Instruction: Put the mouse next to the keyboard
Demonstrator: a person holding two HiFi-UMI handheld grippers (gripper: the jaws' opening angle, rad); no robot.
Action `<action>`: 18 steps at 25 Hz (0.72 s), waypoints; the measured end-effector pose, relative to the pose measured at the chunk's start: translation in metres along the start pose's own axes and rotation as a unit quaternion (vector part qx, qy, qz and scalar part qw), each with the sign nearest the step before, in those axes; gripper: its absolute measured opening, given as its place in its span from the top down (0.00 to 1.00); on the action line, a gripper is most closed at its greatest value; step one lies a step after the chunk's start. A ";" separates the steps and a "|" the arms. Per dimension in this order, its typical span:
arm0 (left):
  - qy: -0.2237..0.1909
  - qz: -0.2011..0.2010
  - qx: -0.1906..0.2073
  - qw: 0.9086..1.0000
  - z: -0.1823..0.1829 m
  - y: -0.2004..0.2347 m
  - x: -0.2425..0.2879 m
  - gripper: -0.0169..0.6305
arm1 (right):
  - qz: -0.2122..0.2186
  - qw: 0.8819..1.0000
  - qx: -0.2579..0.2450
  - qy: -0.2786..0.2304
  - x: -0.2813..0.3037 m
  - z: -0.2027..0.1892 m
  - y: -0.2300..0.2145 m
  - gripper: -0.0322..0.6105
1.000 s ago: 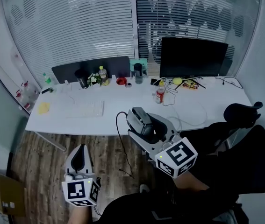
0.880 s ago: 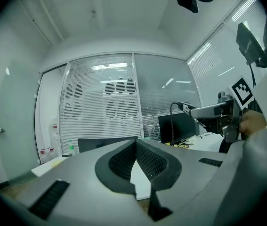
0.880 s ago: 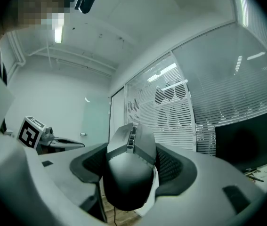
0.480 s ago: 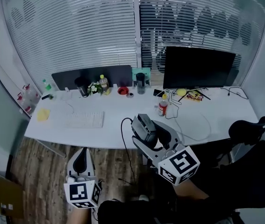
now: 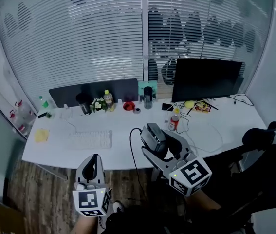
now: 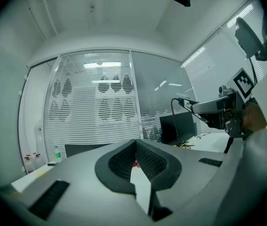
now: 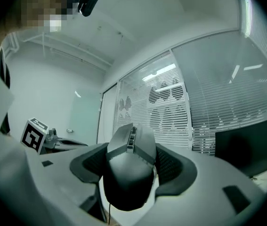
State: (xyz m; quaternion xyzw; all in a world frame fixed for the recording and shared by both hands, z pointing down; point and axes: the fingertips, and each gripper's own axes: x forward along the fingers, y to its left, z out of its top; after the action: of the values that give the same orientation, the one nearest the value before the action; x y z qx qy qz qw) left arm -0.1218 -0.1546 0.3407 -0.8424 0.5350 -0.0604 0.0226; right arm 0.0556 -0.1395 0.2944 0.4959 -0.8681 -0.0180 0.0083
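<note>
Head view, centre: R gripper (image 5: 146, 136) pinching the mouse (image 5: 155, 135), a dark grey wired unit. Right gripper view confirms: both pads pressed on the mouse flanks, scroll wheel facing up, jaws standing wide on the body. Mouse is off the desk (image 5: 123, 130), held over its near edge; cable (image 5: 134, 152) drops from it past the desk front.

Keyboard (image 5: 90, 139), white, lies flat on the desk at approx. 9 o'clock from the mouse, well apart from it.

L gripper (image 5: 95, 160) at 7 o'clock of frame, low, over the wood floor in front of the desk. Left gripper view: pads pressed together at the tips, nothing between.

Other items: black monitor (image 5: 206, 79) at 1 o'clock from the mouse, screen dark. Red-label bottle (image 5: 174, 121) just beyond the mouse, approx. 2 o'clock. Yellow pad (image 5: 41, 135) at 9 o'clock from the keyboard, near the desk's left end.
</note>
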 end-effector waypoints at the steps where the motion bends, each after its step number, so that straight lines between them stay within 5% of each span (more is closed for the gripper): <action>1: -0.002 -0.007 -0.002 1.000 0.001 0.009 0.005 0.93 | -0.005 1.000 0.001 0.002 0.008 0.001 0.004 0.49; 18: -0.012 -0.085 -0.027 0.996 -0.011 0.121 0.071 0.93 | -0.075 0.997 -0.003 0.019 0.125 0.005 0.037 0.49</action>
State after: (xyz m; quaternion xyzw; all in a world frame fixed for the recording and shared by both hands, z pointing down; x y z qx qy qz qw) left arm -0.2023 -0.2704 0.3448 -0.8856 0.4629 -0.0373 0.0008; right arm -0.0401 -0.2277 0.2907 0.5597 -0.8282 -0.0119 0.0251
